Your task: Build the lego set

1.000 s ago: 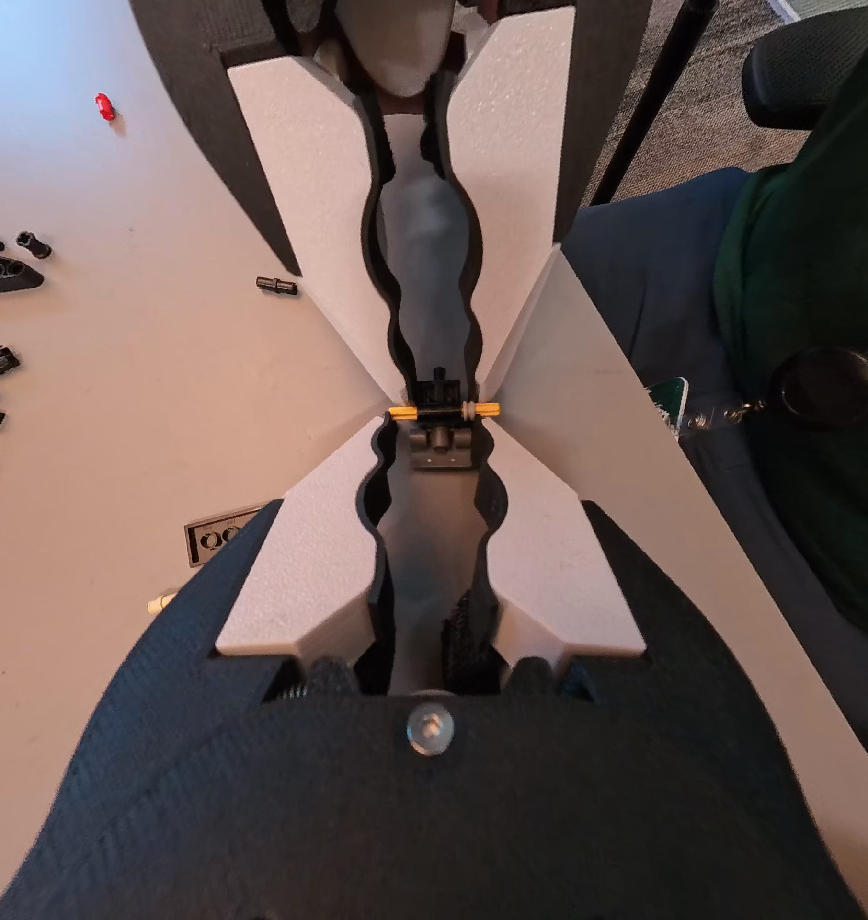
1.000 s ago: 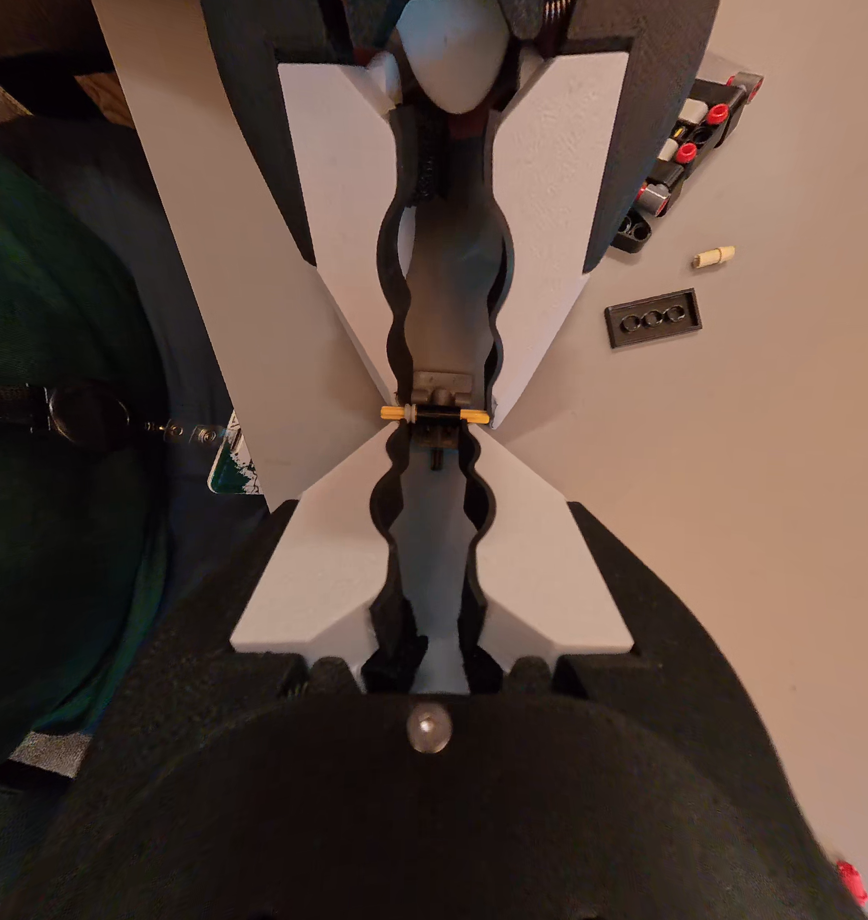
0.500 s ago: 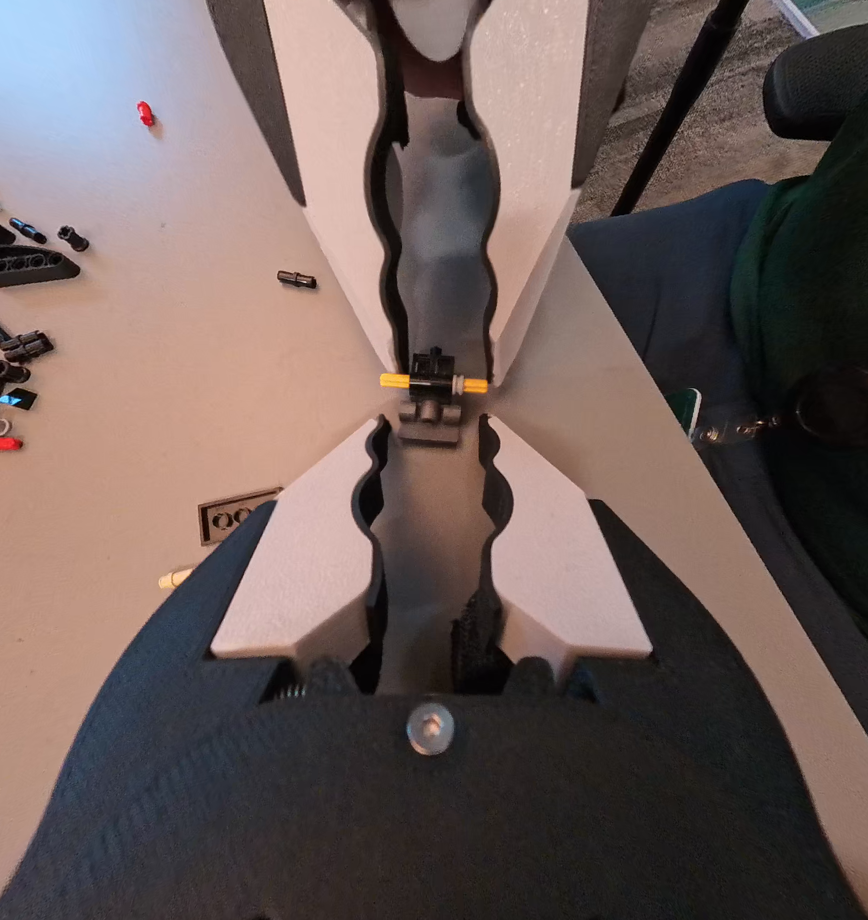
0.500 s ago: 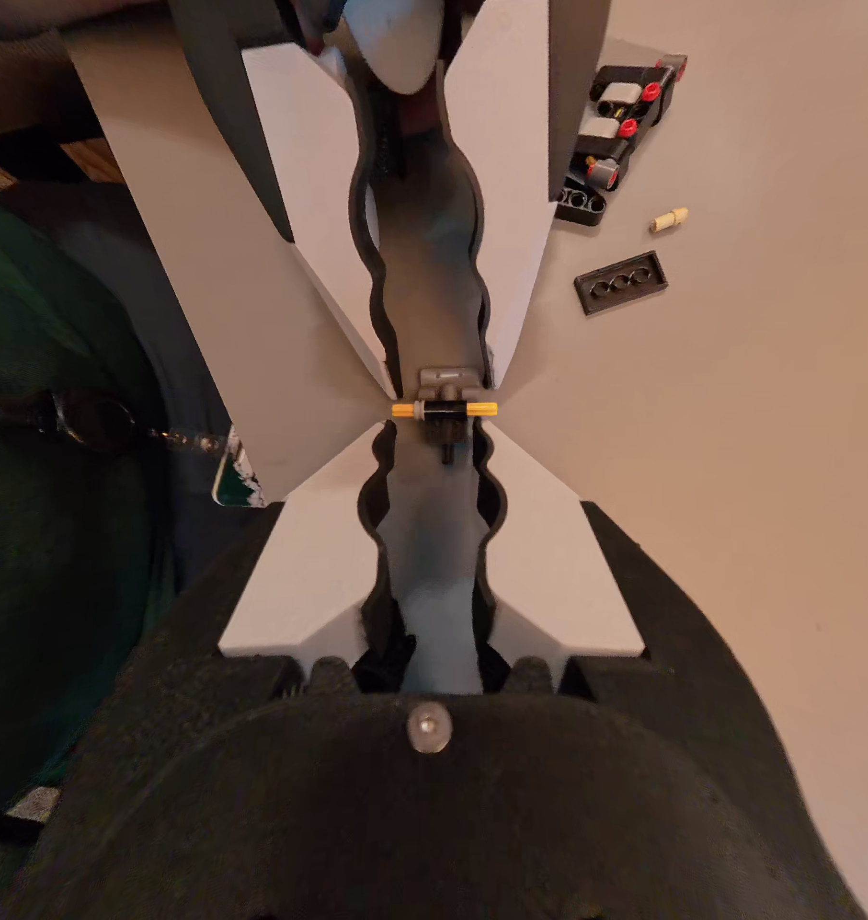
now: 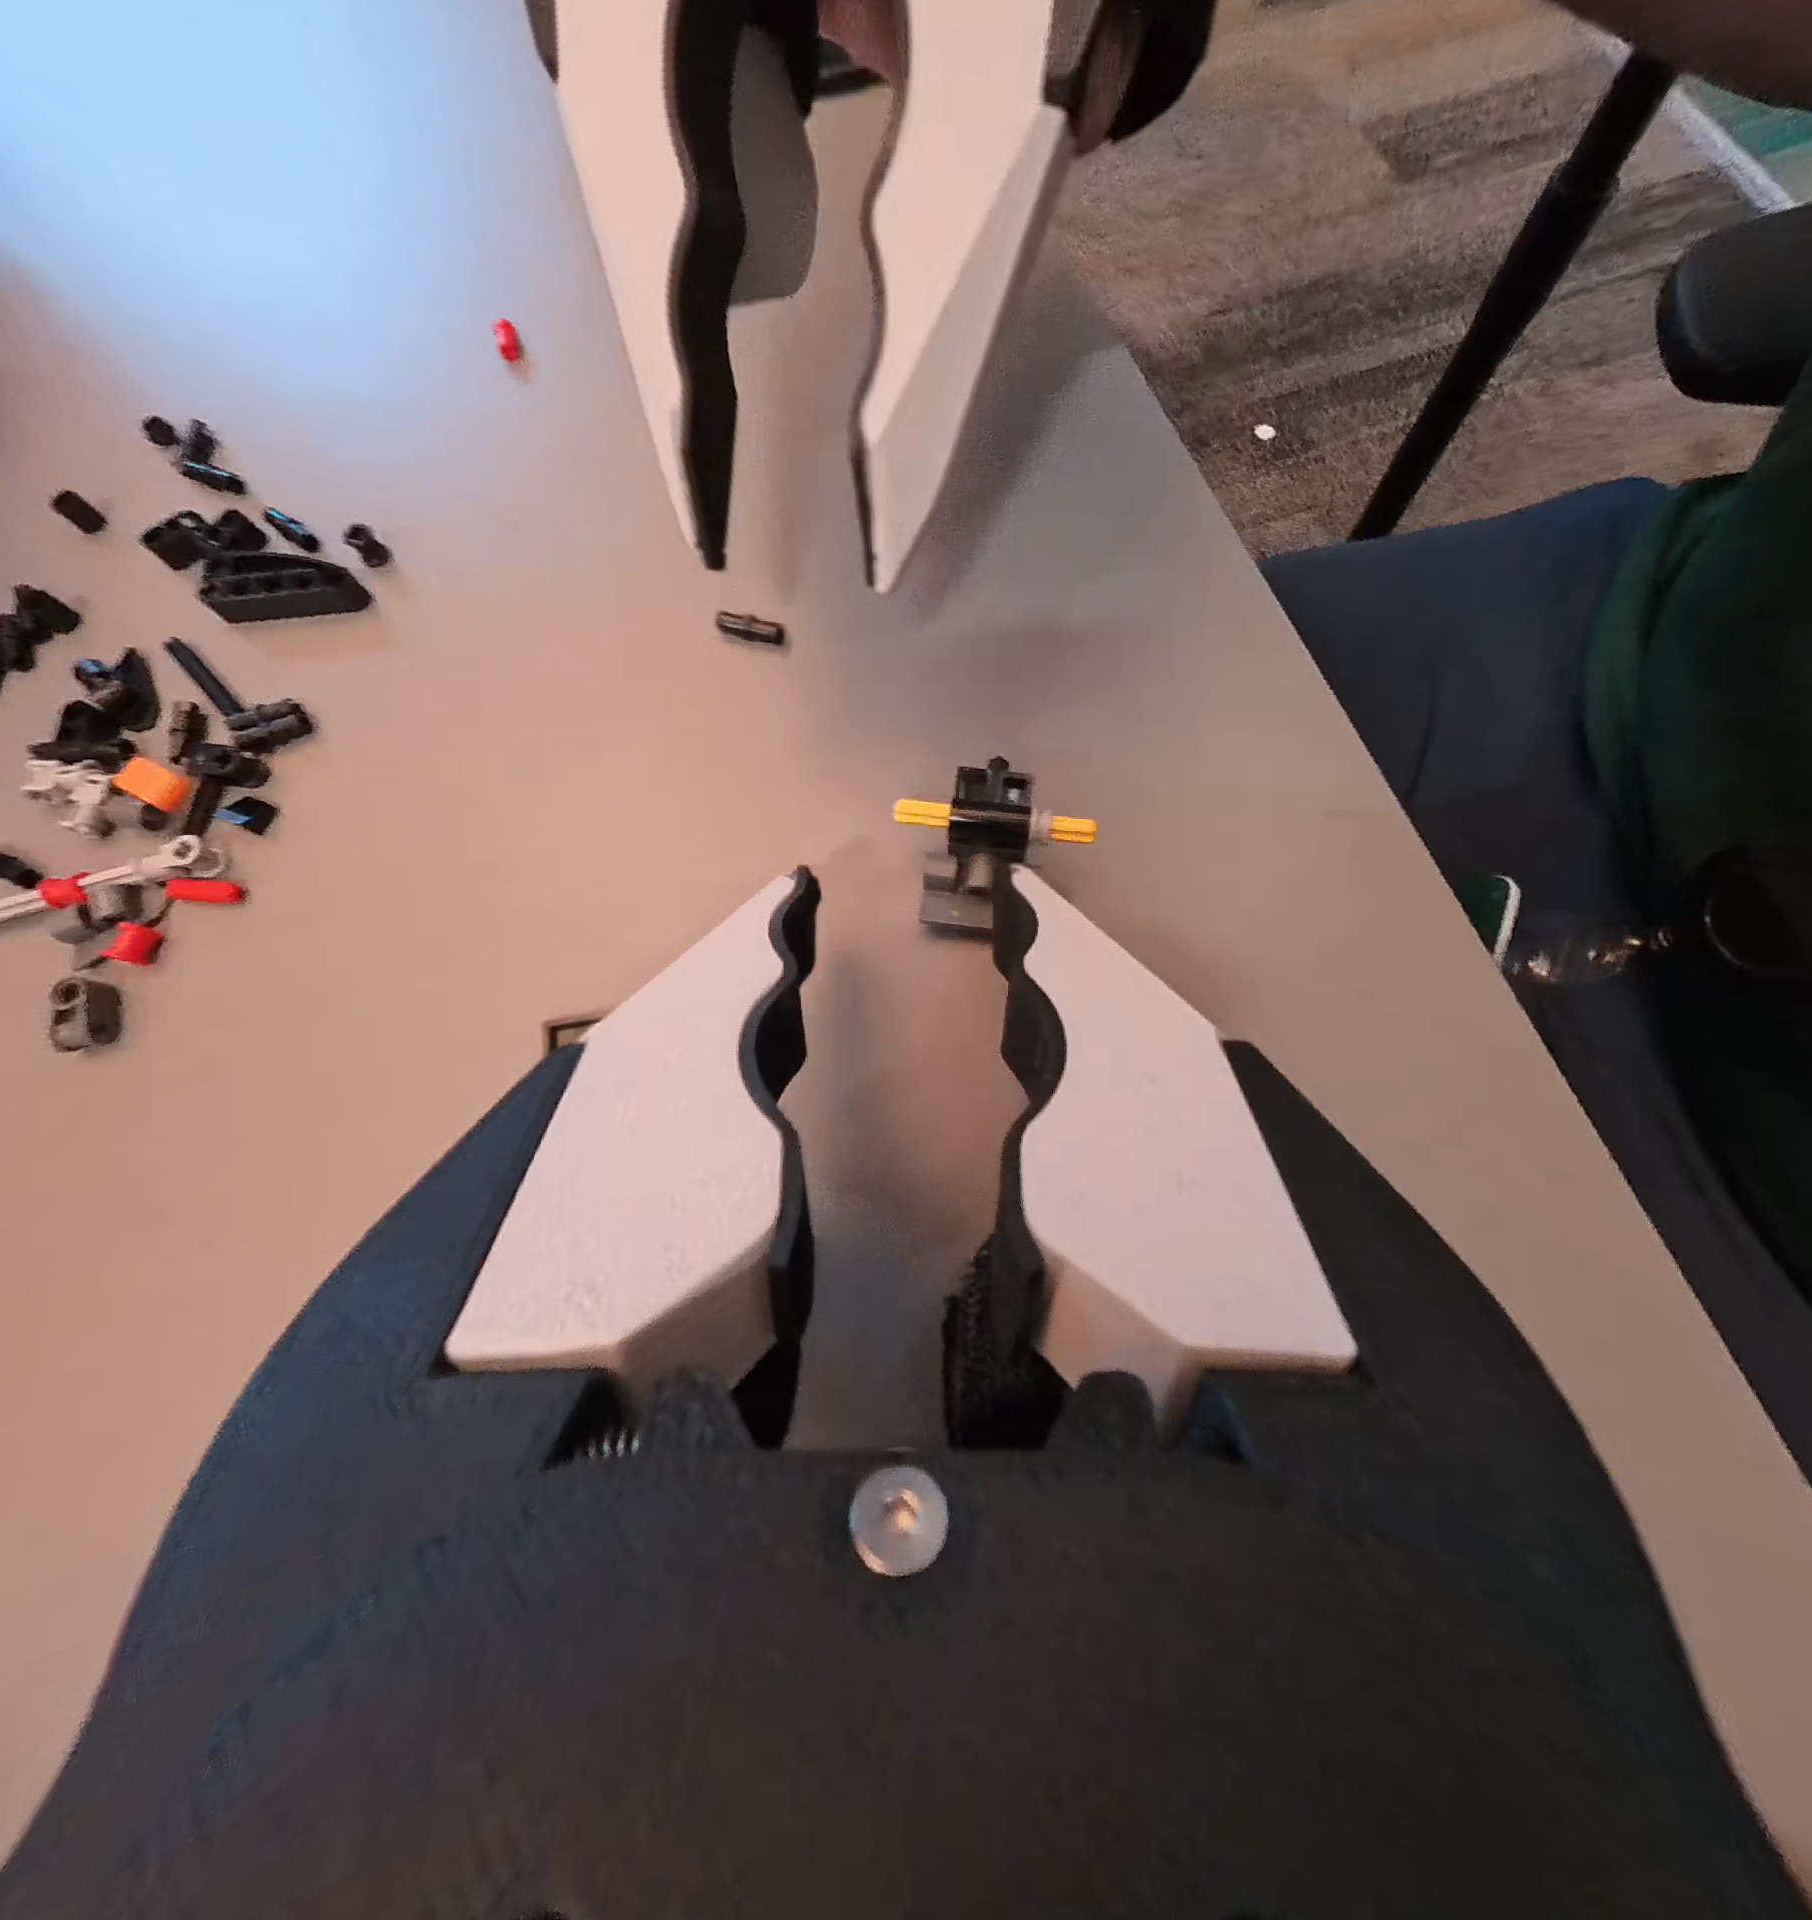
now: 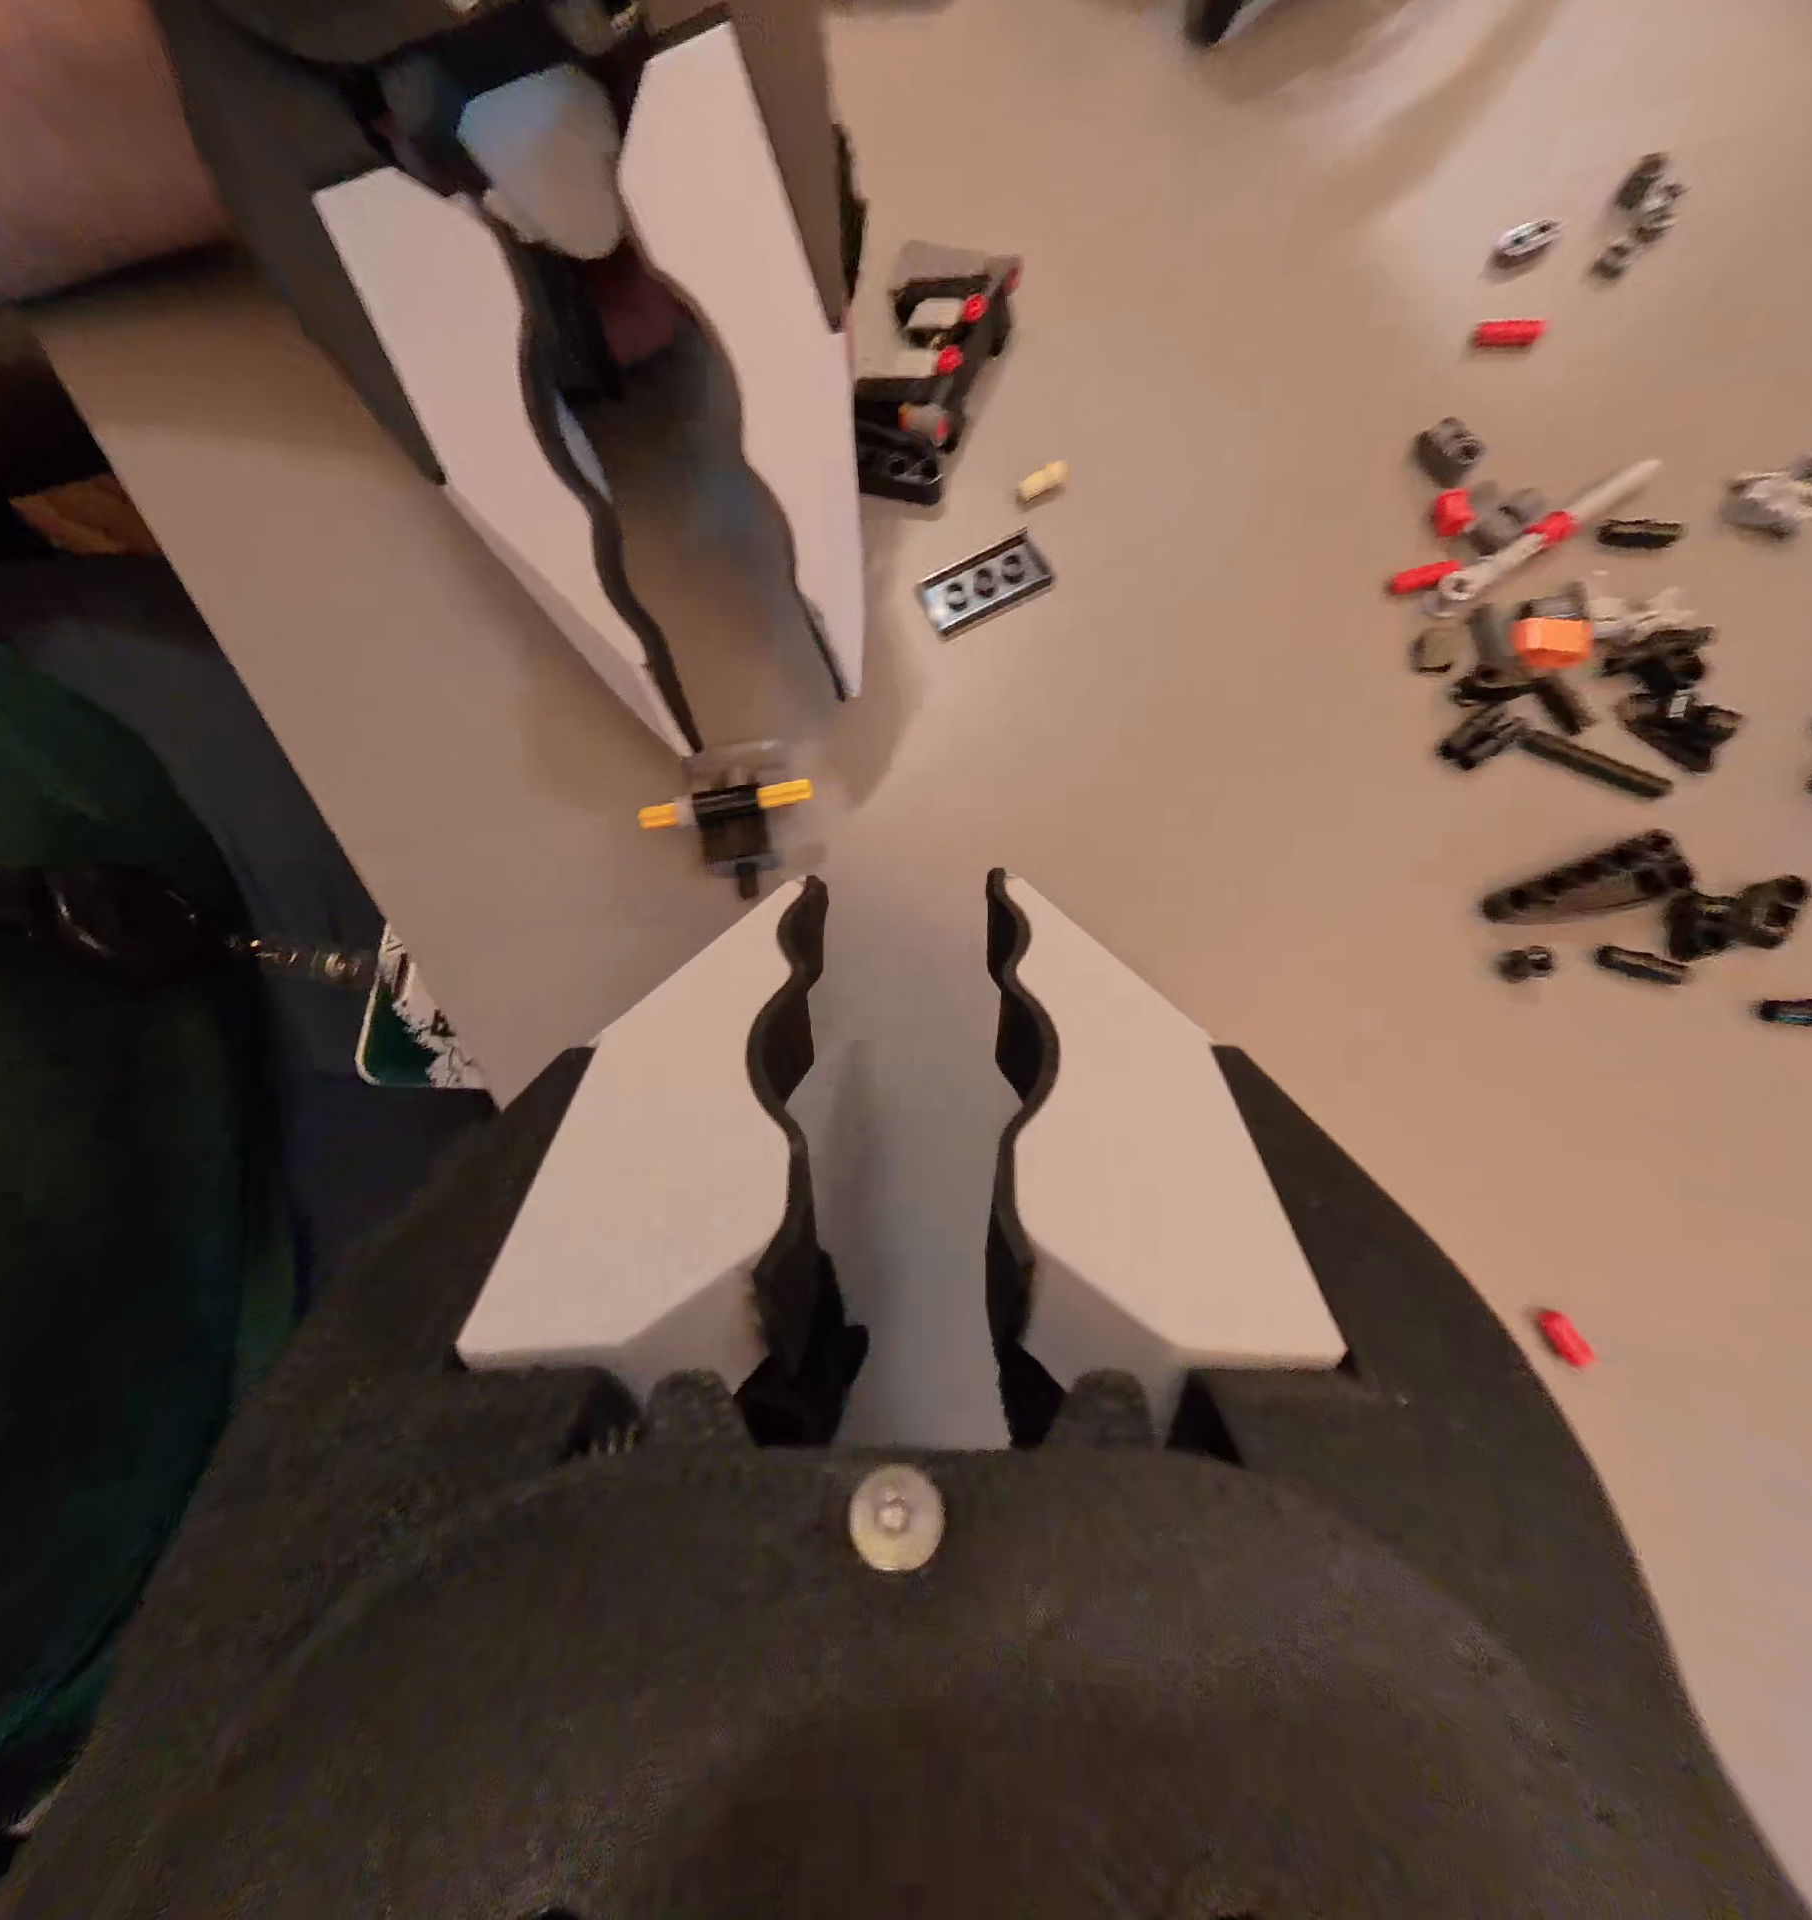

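Left wrist view: loose lego parts (image 5: 133,790) litter the table (image 5: 414,1143) left of the yellow-axle sub-assembly (image 5: 995,831). It sits unclamped at my wide left gripper (image 5: 902,883). My right gripper (image 5: 793,571), beyond it, is parted and empty. I judge most of the building remains.

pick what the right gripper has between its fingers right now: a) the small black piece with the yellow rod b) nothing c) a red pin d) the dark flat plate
b: the right gripper is open with only bare table in the gap, and the small black piece with the yellow rod sits apart, beyond its fingertips.
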